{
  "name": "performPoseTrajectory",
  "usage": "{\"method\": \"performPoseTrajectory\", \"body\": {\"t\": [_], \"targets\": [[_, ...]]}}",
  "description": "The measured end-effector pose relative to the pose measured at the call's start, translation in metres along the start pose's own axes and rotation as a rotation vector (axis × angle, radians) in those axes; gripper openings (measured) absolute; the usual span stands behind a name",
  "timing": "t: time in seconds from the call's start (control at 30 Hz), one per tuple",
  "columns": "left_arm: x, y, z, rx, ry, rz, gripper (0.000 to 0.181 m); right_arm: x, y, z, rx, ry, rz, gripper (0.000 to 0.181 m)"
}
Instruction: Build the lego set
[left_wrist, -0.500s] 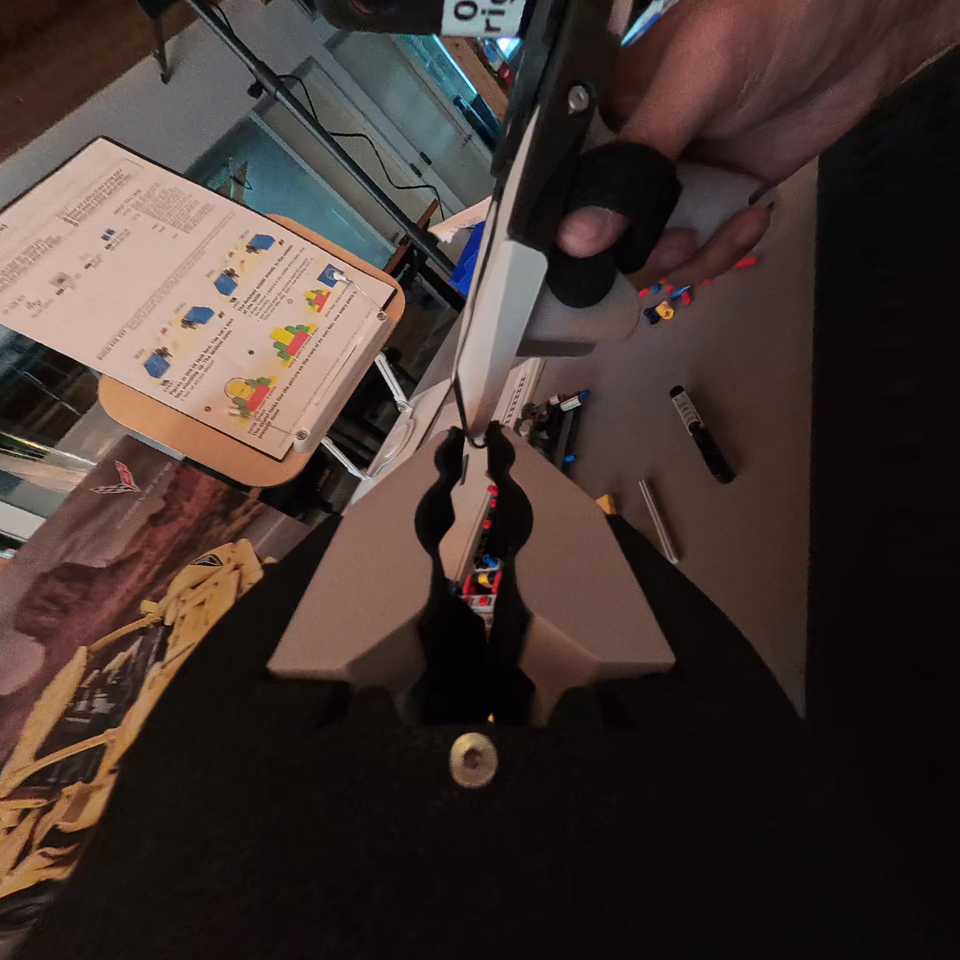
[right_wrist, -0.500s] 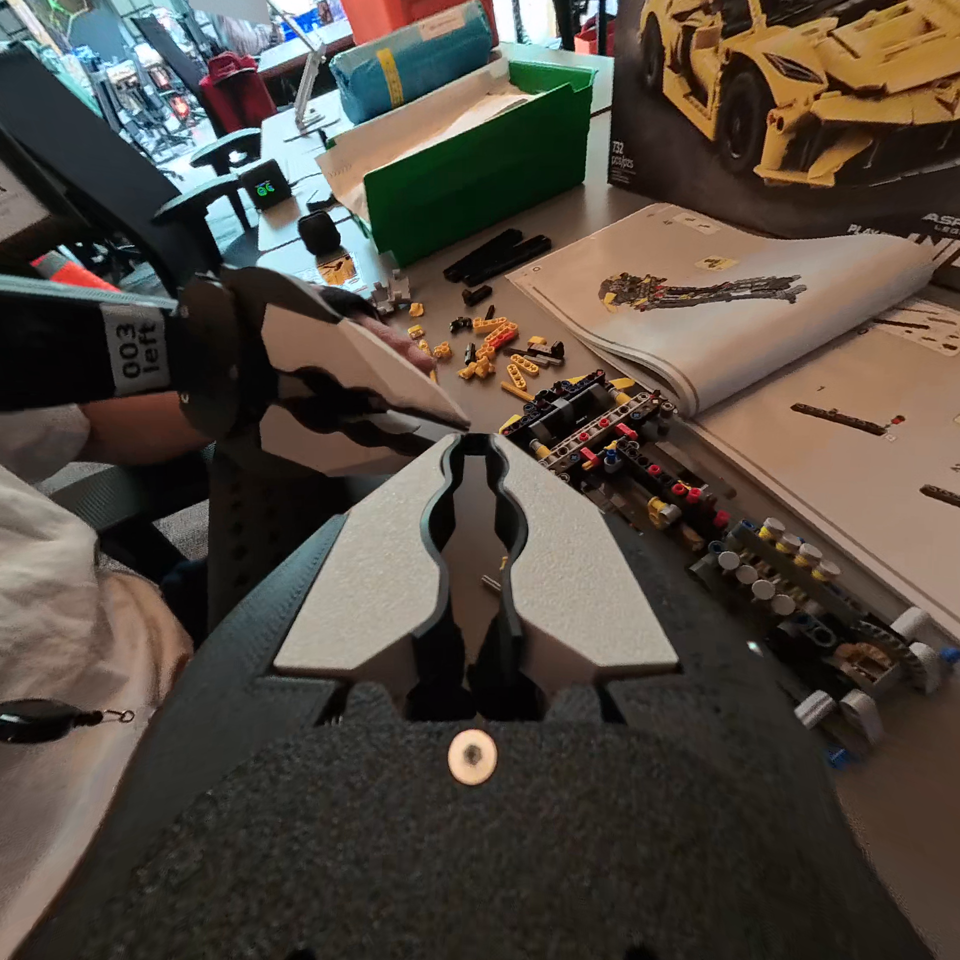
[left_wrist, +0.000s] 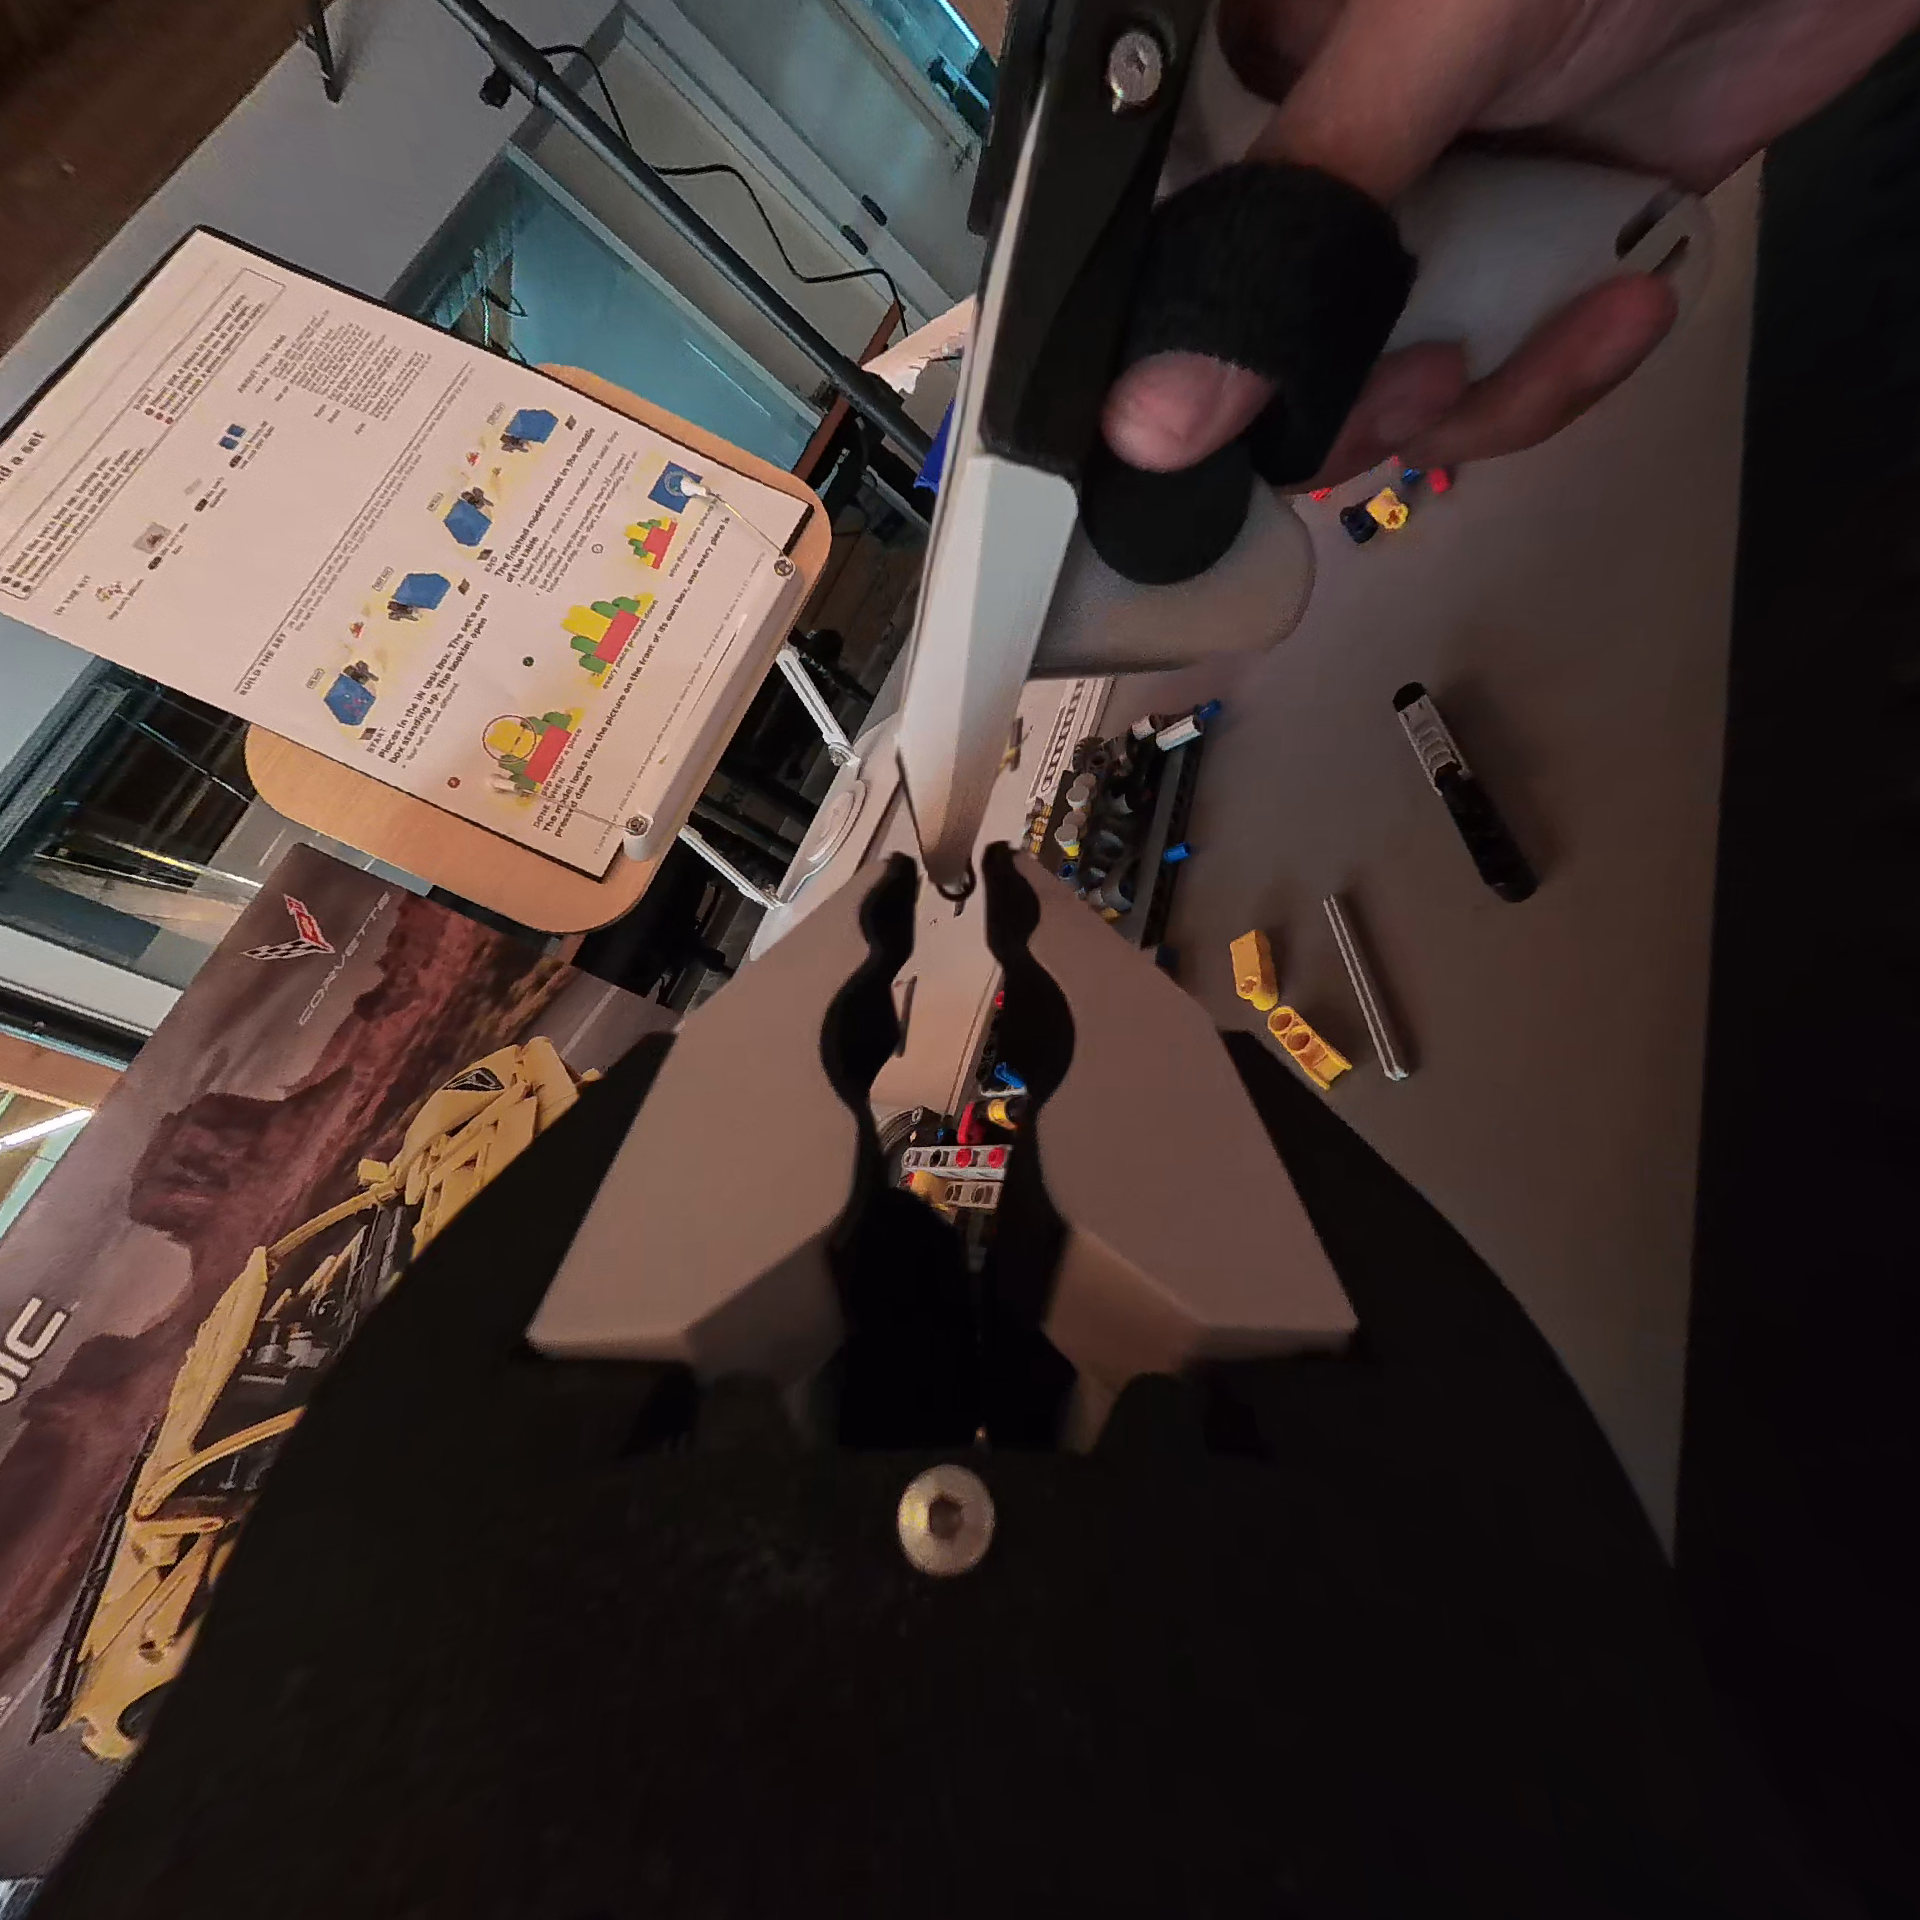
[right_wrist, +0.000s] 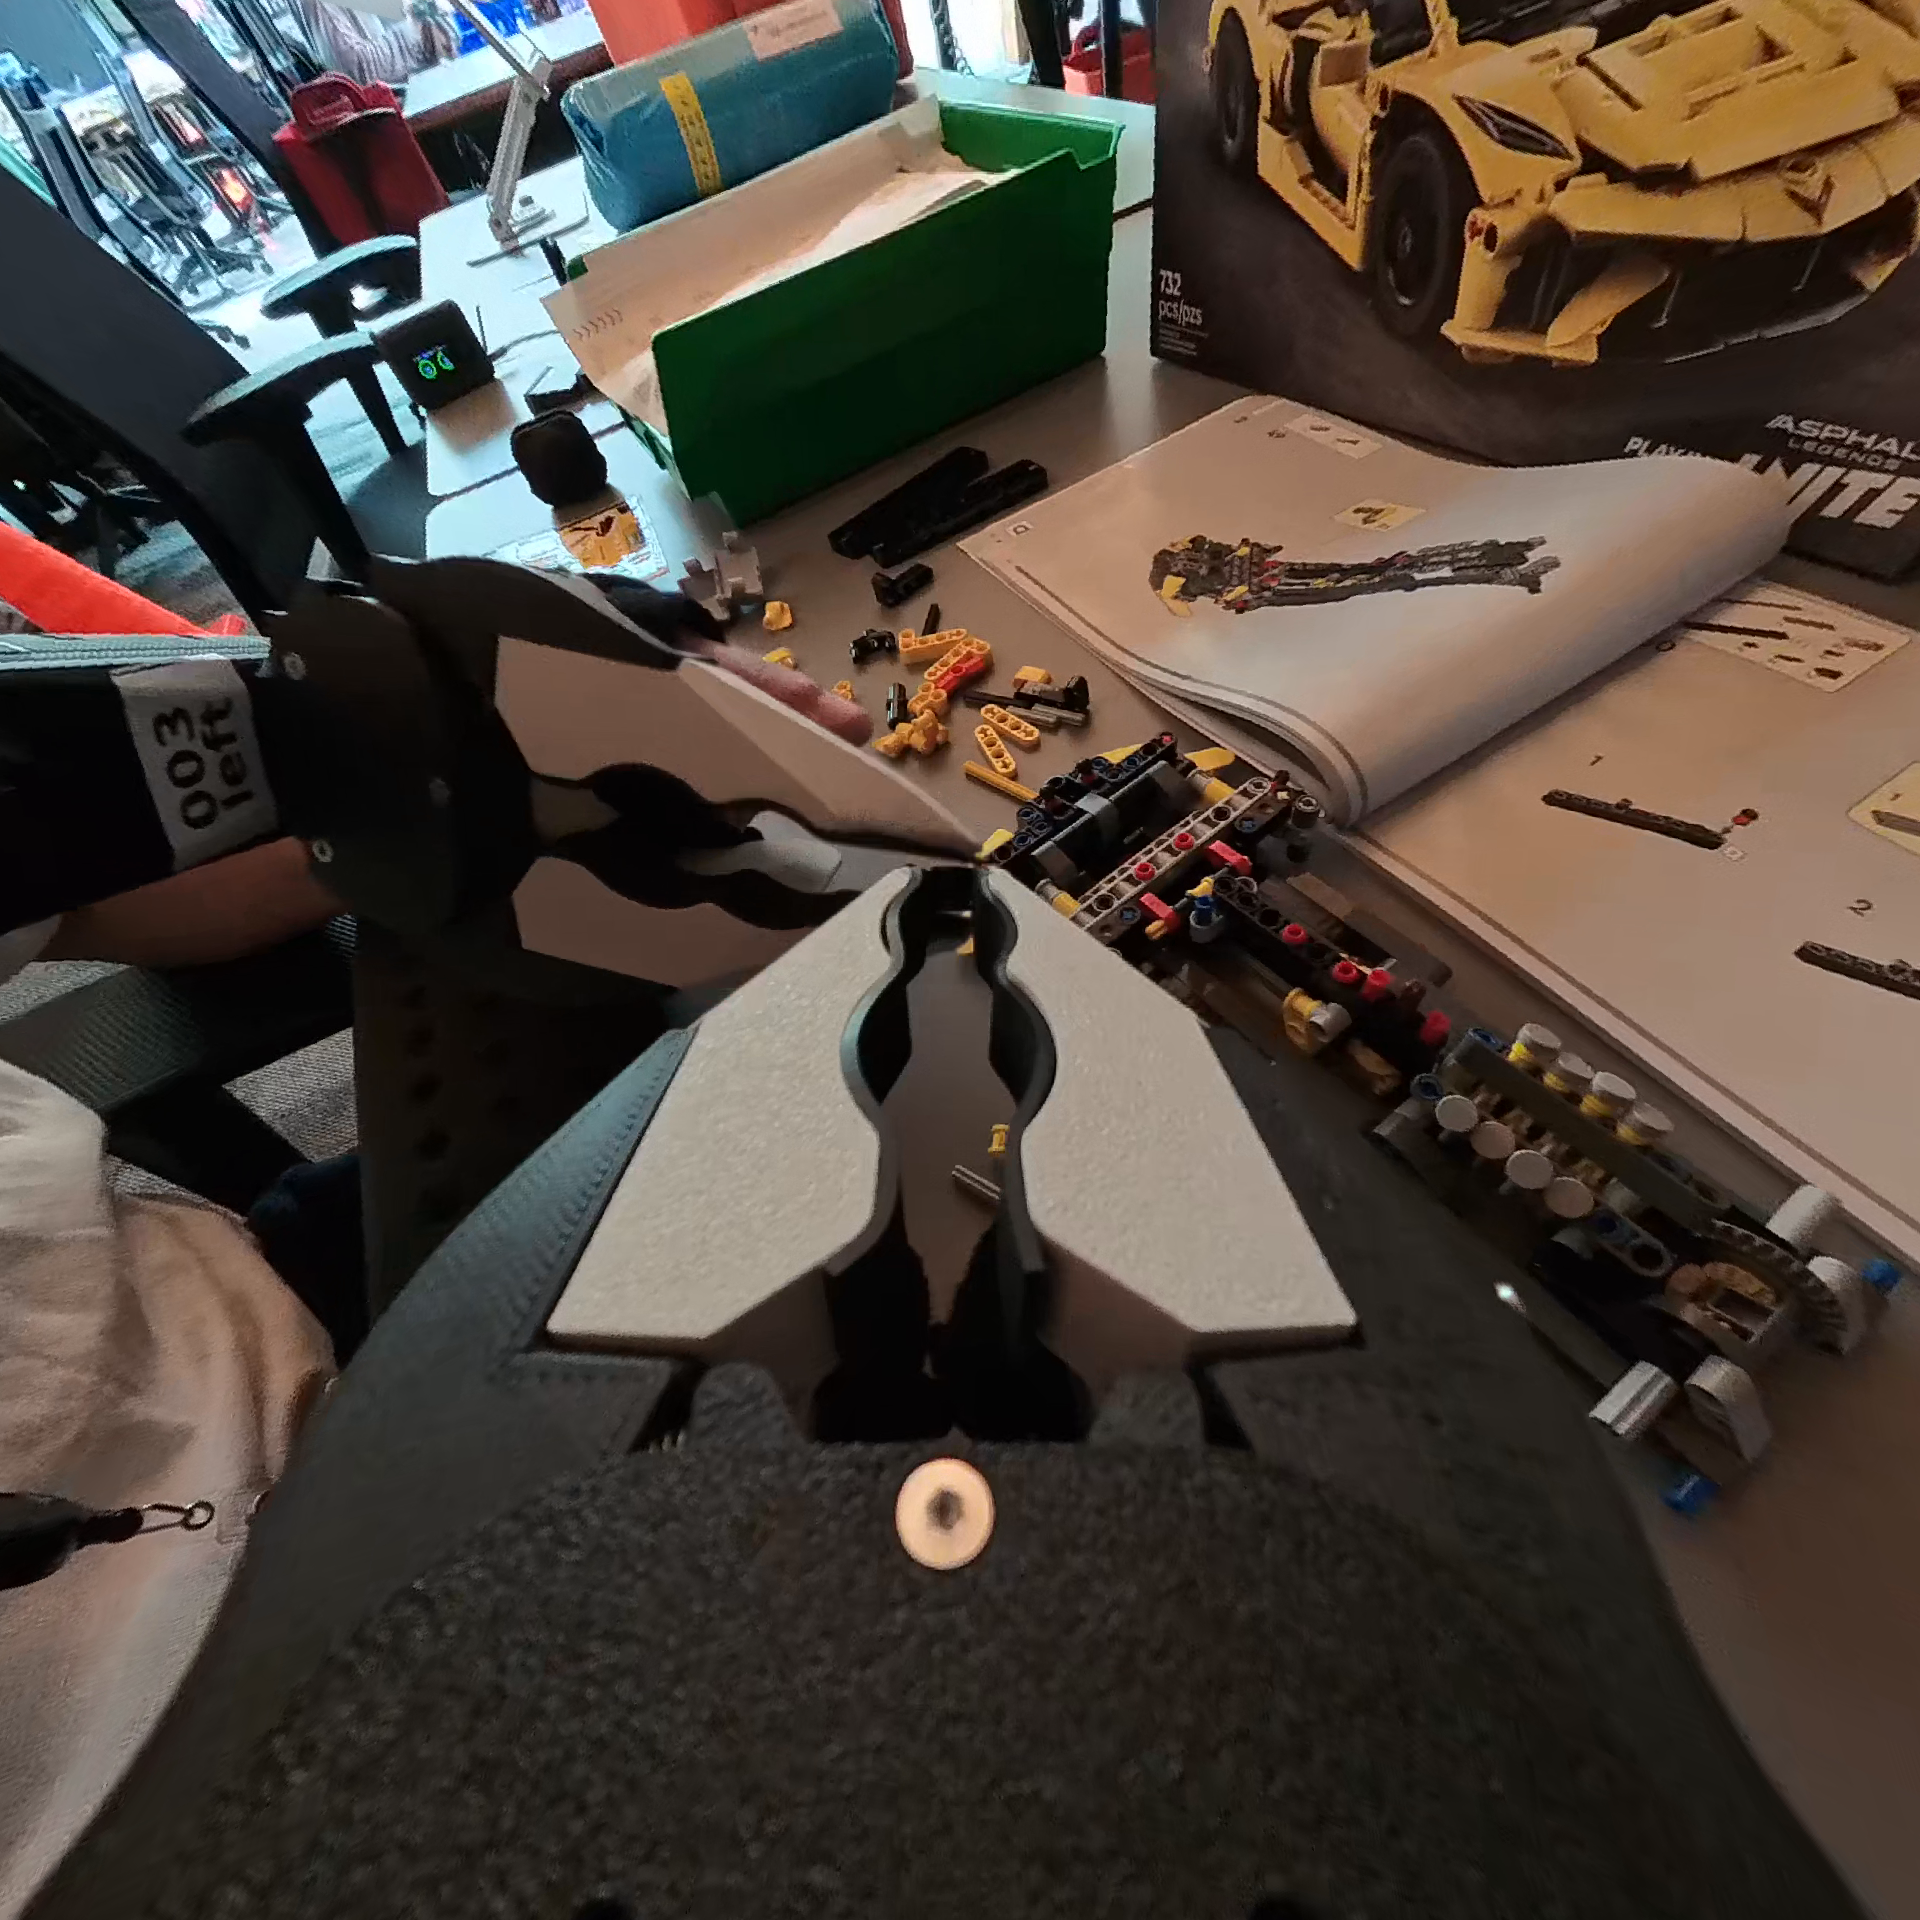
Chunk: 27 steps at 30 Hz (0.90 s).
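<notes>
Booklet (right_wrist: 1475, 665) between chassis (right_wrist: 1226, 883) and box (right_wrist: 1558, 208)

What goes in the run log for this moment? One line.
phase: build | left claw and right claw: tip to tip | tiny dark piece between tips, holder unclear | chassis: on table, untouched

Green bin (right_wrist: 883, 343); yellow car on box (right_wrist: 1558, 177); yellow loose pieces (right_wrist: 935, 686); grey-black tongs (right_wrist: 948, 883).
</notes>
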<state>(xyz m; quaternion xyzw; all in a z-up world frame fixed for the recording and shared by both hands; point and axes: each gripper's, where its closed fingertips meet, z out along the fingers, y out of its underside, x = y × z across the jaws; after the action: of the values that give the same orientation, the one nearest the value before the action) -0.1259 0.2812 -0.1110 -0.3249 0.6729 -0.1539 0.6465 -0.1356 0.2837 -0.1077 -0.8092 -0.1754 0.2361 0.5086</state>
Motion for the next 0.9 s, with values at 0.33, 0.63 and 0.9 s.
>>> {"method": "performPoseTrajectory", "body": {"t": [0.33, 0.63, 0.9], "targets": [[-0.002, 0.003, 0.001, -0.016, -0.041, 0.078, 0.006, 0.001, 0.000, 0.000, 0.001, 0.011, 0.073, 0.007], [-0.008, 0.012, 0.000, -0.051, -0.029, 0.033, 0.006, 0.007, -0.017, -0.016, 0.135, -0.005, -0.074, 0.009], [-0.024, 0.038, 0.003, -0.109, 0.073, -0.423, 0.005, 0.031, 0.083, -0.026, -0.447, -0.169, -0.405, 0.043]]}}
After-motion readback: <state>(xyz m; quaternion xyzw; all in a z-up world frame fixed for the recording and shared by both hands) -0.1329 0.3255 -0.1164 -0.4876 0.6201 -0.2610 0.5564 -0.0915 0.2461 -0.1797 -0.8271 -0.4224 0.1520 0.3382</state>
